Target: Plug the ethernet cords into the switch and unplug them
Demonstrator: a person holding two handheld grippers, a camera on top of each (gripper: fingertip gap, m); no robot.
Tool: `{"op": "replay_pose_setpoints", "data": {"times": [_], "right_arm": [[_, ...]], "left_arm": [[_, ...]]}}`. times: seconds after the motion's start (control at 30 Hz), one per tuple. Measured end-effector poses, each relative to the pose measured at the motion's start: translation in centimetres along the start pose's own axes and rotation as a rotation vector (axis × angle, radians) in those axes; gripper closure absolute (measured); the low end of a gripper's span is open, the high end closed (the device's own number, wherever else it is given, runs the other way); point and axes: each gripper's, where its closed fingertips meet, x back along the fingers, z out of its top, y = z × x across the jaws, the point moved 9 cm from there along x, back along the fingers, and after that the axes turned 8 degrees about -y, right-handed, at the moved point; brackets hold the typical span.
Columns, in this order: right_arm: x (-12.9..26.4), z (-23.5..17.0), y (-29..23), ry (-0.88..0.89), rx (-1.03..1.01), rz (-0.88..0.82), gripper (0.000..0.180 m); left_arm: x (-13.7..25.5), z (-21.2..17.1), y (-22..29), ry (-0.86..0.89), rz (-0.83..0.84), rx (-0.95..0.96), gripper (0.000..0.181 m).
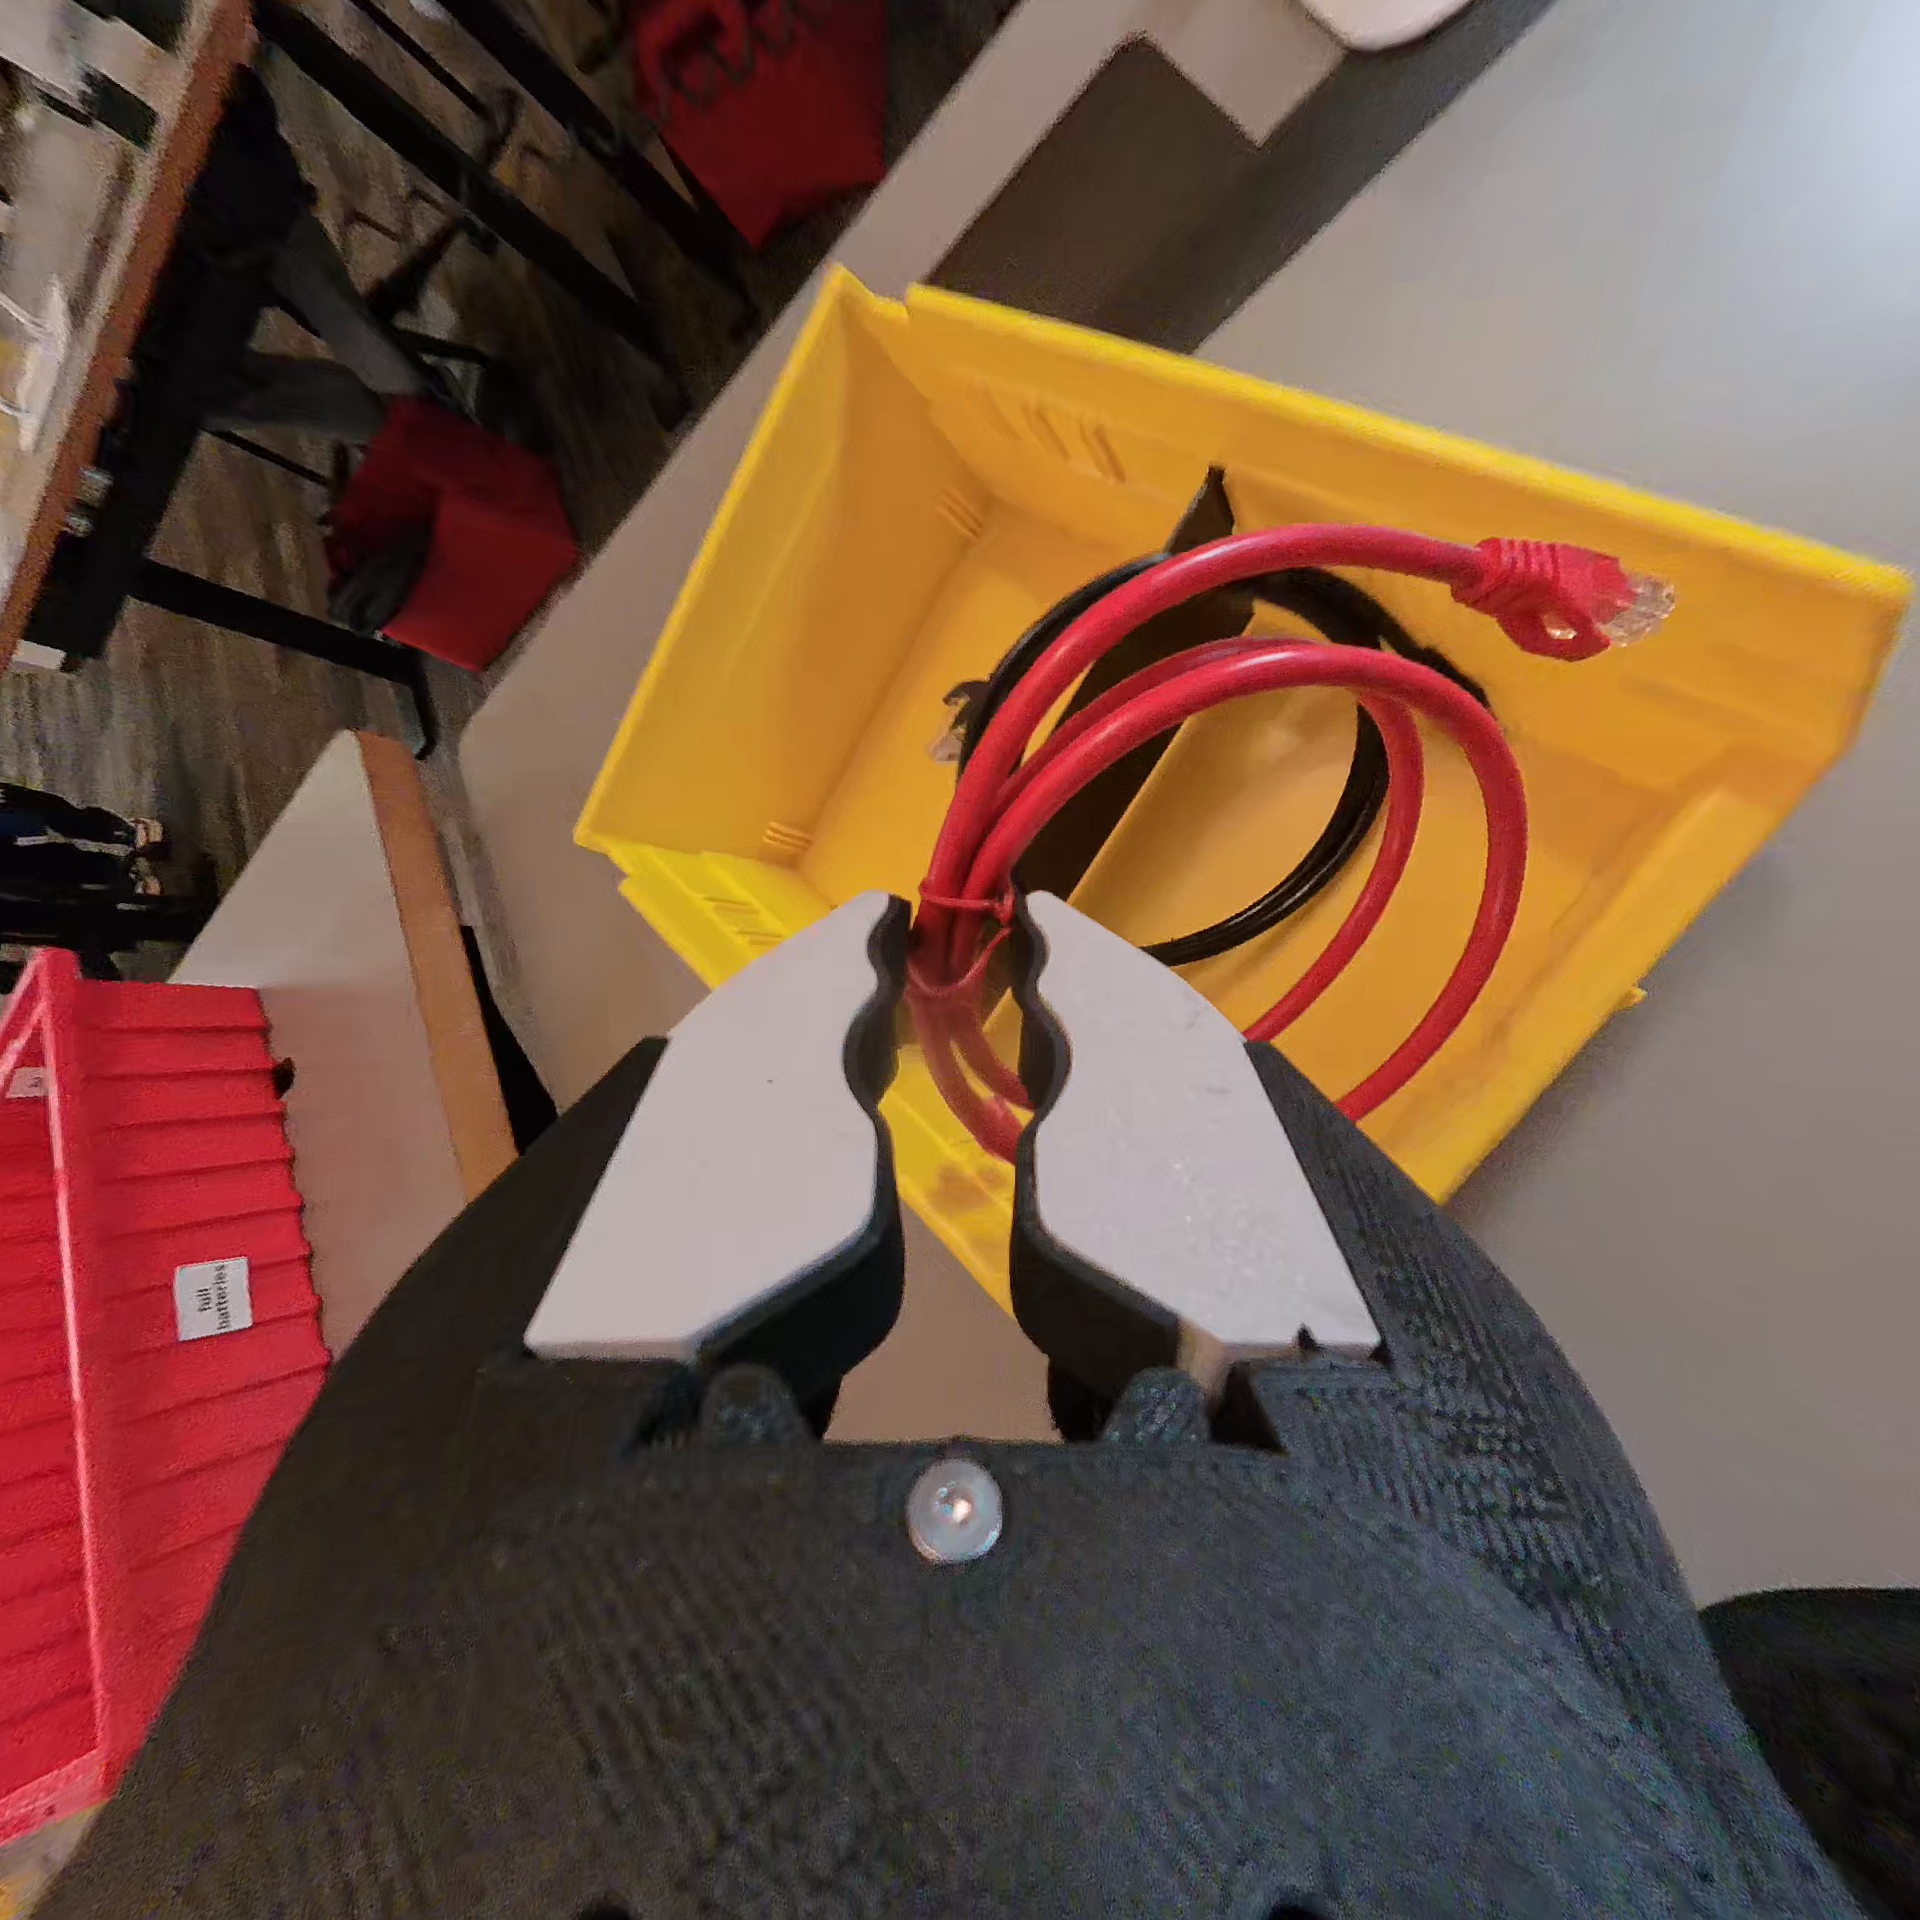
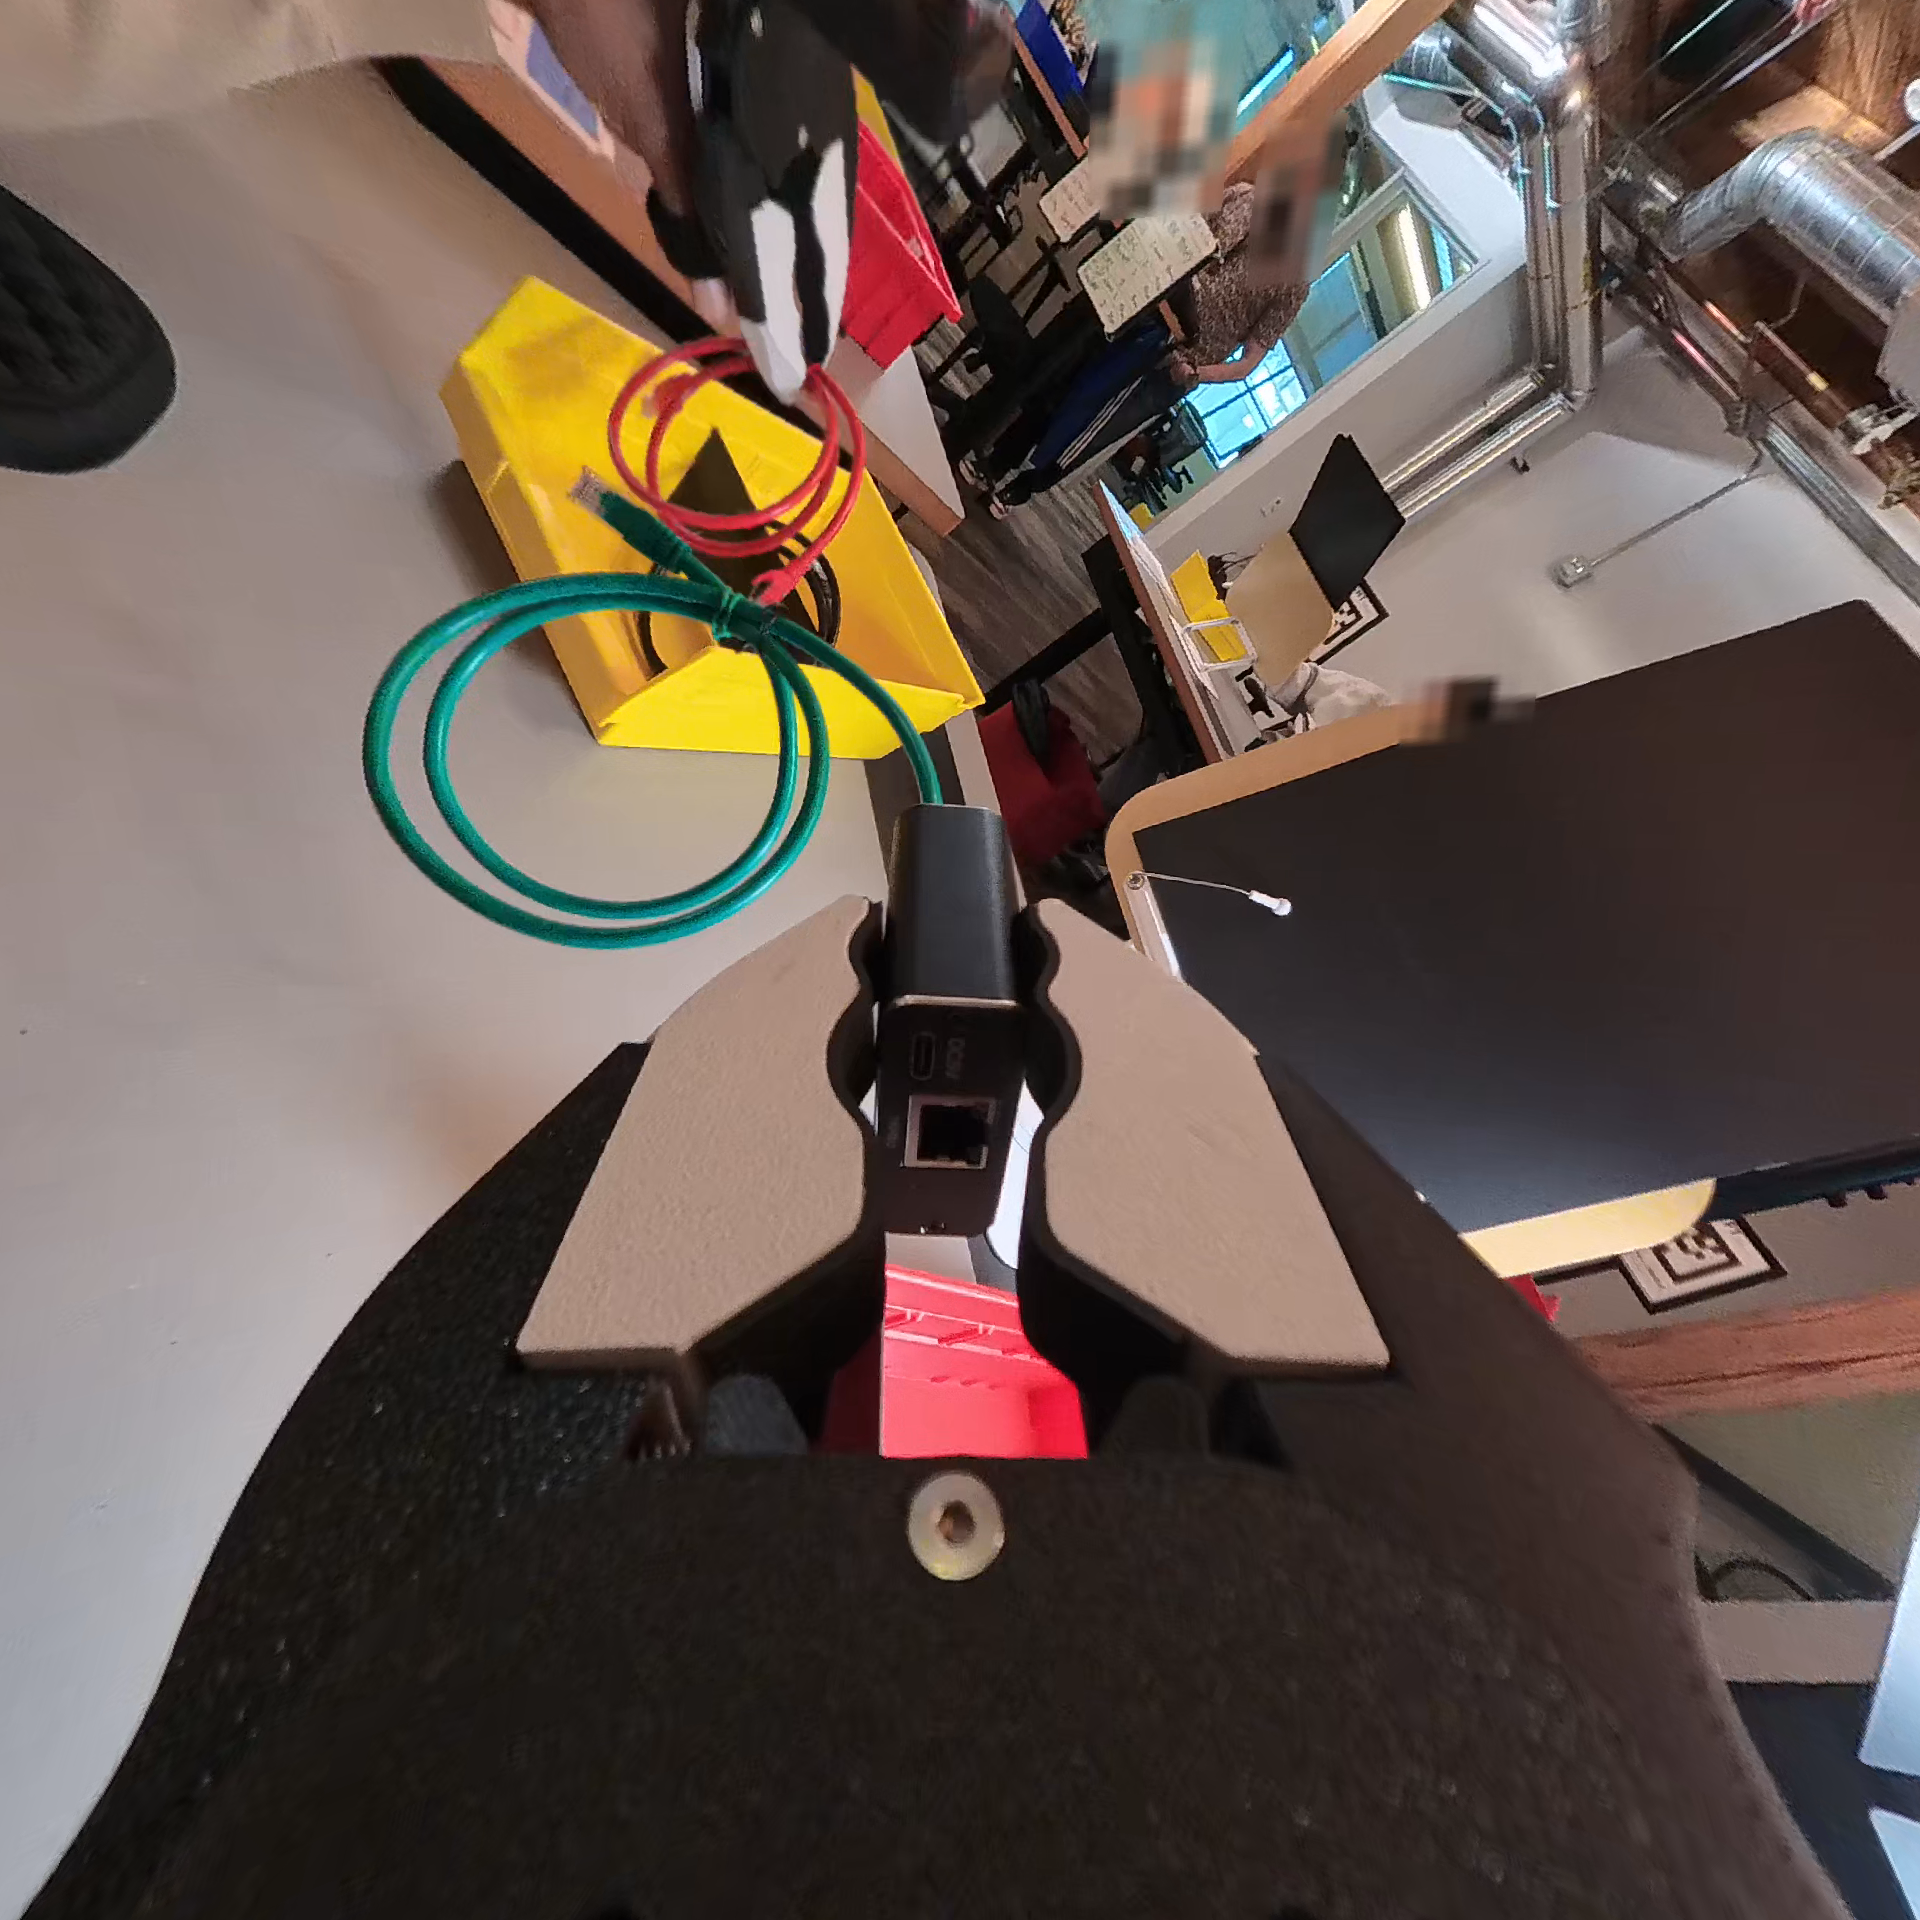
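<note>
Left gripper (image 1: pixel 956 925) fingers clamped on coiled red cord (image 1: pixel 1236 810) above yellow bin (image 1: pixel 790 582); right gripper (image 2: pixel 951 925) fingers gripping black switch (image 2: pixel 951 997), green cord (image 2: pixel 603 758) plugged in, steadied for plugging.

Cables: three, namely one red cable (image 1: pixel 1455 790), one green cable (image 2: pixel 582 769), one black cable (image 1: pixel 1340 831). Switch (image 2: pixel 951 997): one, black. Yellow bin (image 1: pixel 831 582): one. Grippers: two, left gripper (image 1: pixel 961 914) and right gripper (image 2: pixel 951 920). Red crates: one beside table (image 1: pixel 135 1299), two on floor, first (image 1: pixel 457 530), second (image 1: pixel 769 114).
</note>
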Motion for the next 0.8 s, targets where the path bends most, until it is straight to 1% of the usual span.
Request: {"op": "replay_pose_setpoints", "data": {"times": [0.1, 0.2, 0.27, 0.3, 0.4, 0.5, 0.57, 0.7, 0.8], "right_arm": [[0.6, -0.1, 0.4, 0.037, -0.026, 0.004, 0.155], [1.8, -0.2, 1.0, 0.106, -0.067, 0.015, 0.155], [2.9, -0.5, 1.5, 0.165, -0.106, 0.021, 0.155], [3.6, -0.6, 1.8, 0.202, -0.128, 0.023, 0.155], [5.5, -1.1, 2.7, 0.322, -0.199, 0.029, 0.155], [7.2, -1.8, 3.5, 0.420, -0.258, 0.029, 0.155], [7.8, -2.3, 3.8, 0.470, -0.288, 0.042, 0.155], [8.4, -3.1, 4.2, 0.515, -0.325, 0.062, 0.155], [8.4, -3.7, 4.3, 0.502, -0.334, 0.065, 0.155]], "left_arm": [[3.1, 0.6, 0.1, 0.103, 0.018, 0.018, 0.162], [6.0, 1.7, 1.1, 0.259, -0.039, 0.023, 0.162], [7.3, 2.7, 2.4, 0.362, -0.149, 0.017, 0.162], [7.6, 3.2, 3.1, 0.404, -0.230, 0.010, 0.162], [7.2, 5.0, 5.9, 0.457, -0.499, 0.000, 0.163], [5.3, 7.0, 9.7, 0.410, -0.764, -0.014, 0.163], [3.3, 8.1, 12.7, 0.333, -0.887, -0.037, 0.164], [-1.6, 8.8, 17.8, 0.131, -0.983, -0.070, 0.164], [-3.7, 8.4, 20.5, 0.009, -1.038, -0.116, 0.164]]}}
